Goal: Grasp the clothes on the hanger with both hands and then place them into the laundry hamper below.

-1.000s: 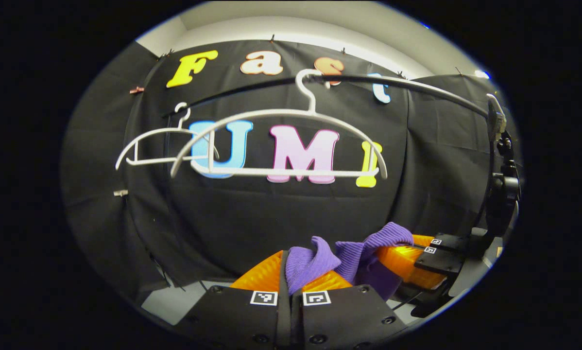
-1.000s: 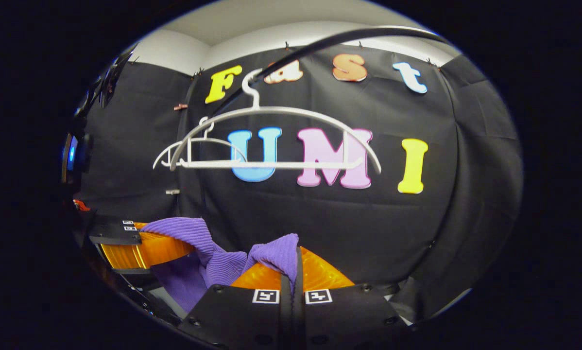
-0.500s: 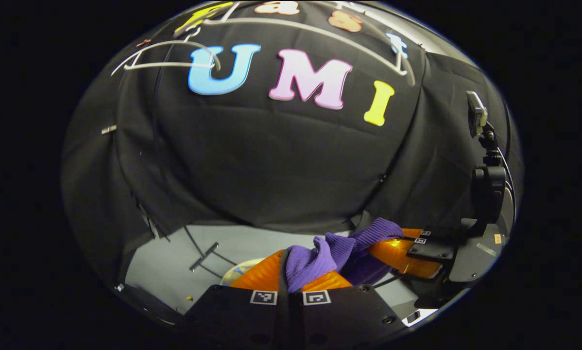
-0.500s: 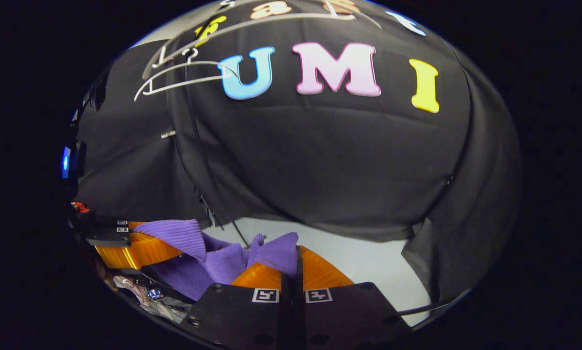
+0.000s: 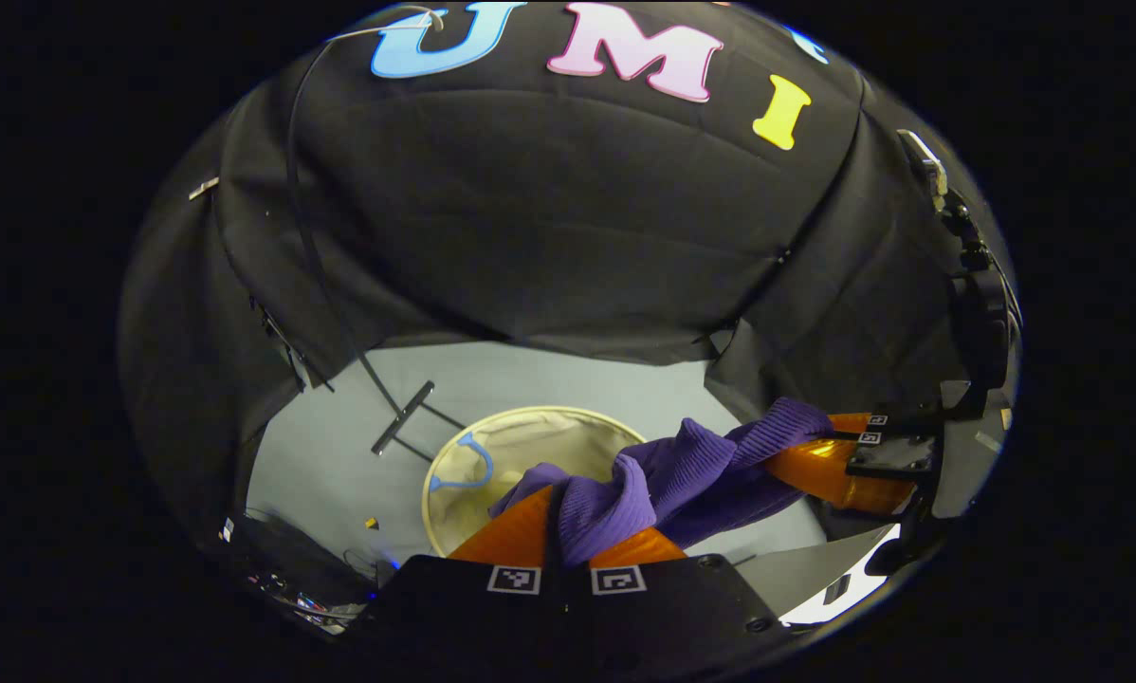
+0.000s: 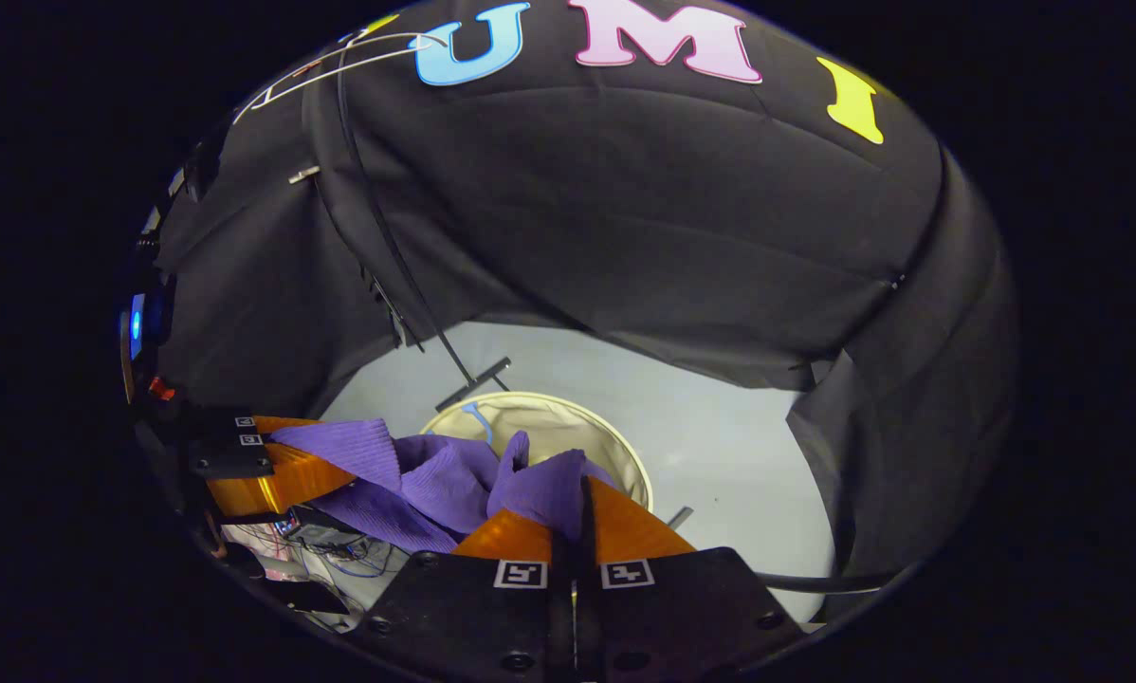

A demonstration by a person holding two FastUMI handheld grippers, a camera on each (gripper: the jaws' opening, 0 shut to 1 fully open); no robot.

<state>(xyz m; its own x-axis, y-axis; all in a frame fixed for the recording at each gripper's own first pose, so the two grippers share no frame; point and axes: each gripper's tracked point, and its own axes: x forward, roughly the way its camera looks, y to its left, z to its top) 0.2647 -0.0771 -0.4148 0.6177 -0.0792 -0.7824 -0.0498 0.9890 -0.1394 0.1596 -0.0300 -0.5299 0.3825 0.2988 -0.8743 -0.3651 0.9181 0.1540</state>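
Left gripper view showed the left gripper [image 5: 568, 531] pinching a fold of the purple garment [image 5: 691, 474] between its pressed-together fingers, the cloth bunched over the tips. From there the garment ran as a short sagging span toward the right gripper [image 5: 819, 465], which held its other end, so the long axis of the cloth lay from one gripper to the other. The hamper [image 5: 454, 455] stood below and ahead of the left gripper, its round mouth open, and the garment hung over the hamper's near rim rather than inside it. In the right gripper view the right gripper [image 6: 582, 517] was likewise clamped on a fold [image 6: 540, 489], with the left gripper [image 6: 279, 470] off to the hamper's near side, gripping the other end. The hamper [image 6: 625, 455] lay straight ahead of the right gripper's fingers and lower. Both grippers seemed about equally near its rim, though the fisheye made that hard to judge. The coming move likely called for carrying the span forward and down over the hamper's mouth.
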